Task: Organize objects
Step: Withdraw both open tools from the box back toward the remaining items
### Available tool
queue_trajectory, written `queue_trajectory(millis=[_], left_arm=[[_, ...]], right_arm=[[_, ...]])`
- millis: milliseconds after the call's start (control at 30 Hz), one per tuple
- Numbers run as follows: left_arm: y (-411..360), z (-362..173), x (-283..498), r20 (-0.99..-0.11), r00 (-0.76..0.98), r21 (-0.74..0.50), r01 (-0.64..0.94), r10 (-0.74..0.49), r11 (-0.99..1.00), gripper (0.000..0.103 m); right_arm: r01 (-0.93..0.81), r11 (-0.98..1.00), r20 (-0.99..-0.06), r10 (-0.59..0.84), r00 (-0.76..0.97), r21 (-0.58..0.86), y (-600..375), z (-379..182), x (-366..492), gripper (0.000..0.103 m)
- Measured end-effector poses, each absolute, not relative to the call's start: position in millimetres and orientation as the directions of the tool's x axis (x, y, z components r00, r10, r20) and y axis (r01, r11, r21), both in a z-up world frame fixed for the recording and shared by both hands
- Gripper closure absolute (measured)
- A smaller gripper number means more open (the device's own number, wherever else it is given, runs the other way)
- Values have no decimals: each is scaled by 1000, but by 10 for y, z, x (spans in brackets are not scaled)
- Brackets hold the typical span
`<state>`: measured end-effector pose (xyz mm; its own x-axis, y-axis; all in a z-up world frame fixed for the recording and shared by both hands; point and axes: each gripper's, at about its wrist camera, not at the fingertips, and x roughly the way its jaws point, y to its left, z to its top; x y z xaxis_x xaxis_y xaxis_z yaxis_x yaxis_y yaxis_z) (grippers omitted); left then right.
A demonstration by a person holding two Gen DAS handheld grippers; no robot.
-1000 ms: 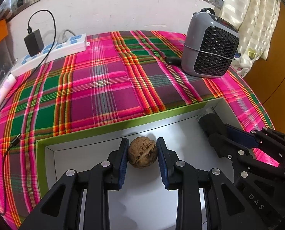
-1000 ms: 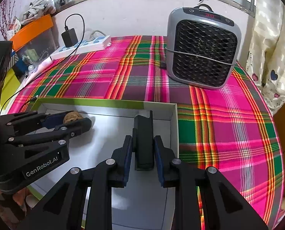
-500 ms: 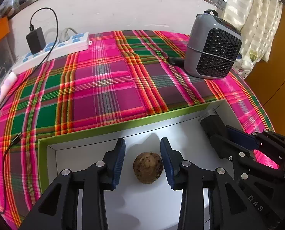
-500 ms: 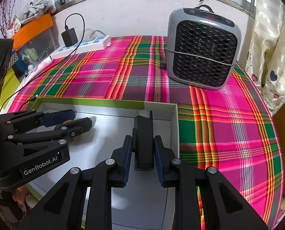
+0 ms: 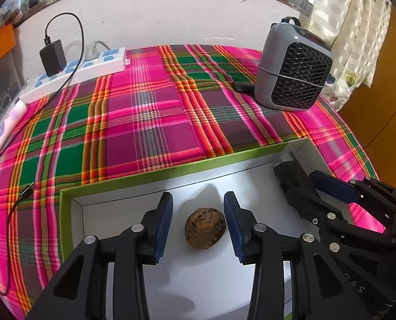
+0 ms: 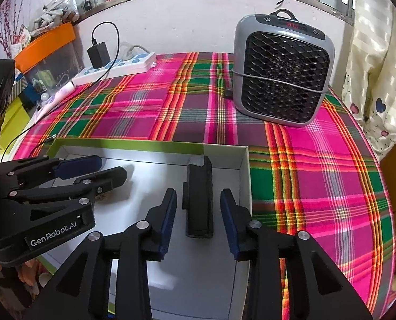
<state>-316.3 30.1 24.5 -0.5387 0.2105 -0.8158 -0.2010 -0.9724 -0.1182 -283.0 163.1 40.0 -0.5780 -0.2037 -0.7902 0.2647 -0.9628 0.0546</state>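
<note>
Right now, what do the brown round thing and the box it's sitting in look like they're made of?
The brown round thing: likely a walnut, with a woody, matte, wrinkled, pitted shell. The box: probably cardboard, with thin straight walls, a smooth matte white inside and a green outside; coated paperboard or thin plastic can't be excluded.

both cameras are looking steeply down and forward from close above the white box (image 5: 123,202), toward the far wall behind it. the left wrist view is sitting over the box's left part, the right wrist view over its right part (image 6: 244,176). both are sharing the box floor, the plaid cloth (image 5: 144,112) beyond it and the grey heater (image 6: 280,69).
</note>
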Motion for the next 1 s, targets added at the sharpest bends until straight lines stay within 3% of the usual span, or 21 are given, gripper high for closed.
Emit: queue_trajectory(millis=[1000], left_arm=[[106, 556, -2526, -773, -601, -120, -177, 204, -977, 64]], right_arm=[[251, -963, -743, -235, -626, 93, 1735, 616, -2326, 64]])
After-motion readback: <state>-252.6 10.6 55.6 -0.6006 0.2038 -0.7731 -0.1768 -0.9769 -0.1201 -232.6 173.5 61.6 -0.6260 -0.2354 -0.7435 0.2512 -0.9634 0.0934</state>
